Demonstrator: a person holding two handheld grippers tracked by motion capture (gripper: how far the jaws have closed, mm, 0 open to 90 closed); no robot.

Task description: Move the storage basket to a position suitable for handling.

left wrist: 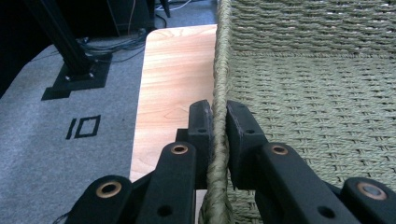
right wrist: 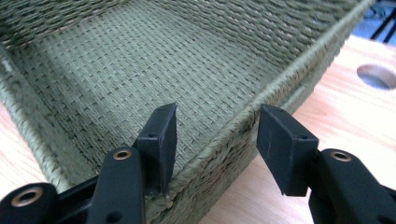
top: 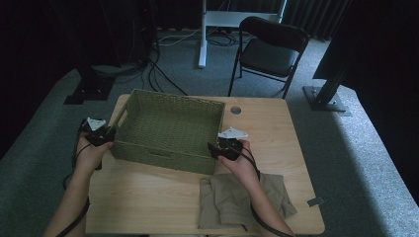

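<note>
Clearly we hold the basket (top: 168,129) unevenly: our left gripper (left wrist: 219,122) is clamped on its left rim, while our right gripper (right wrist: 215,140) straddles the right rim with jaws wide, gripping nothing. If we lift now, we judge that the free side sags and the woven rim twists out of the pinch. Near us lies a cloth (top: 242,200). Beyond it the basket sits mid-table (top: 148,197), long axis left to right, mouth up.

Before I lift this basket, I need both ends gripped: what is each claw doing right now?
Left claw: shut on the basket rim.
Right claw: open, jaws either side of the rim, not clamped.
</note>
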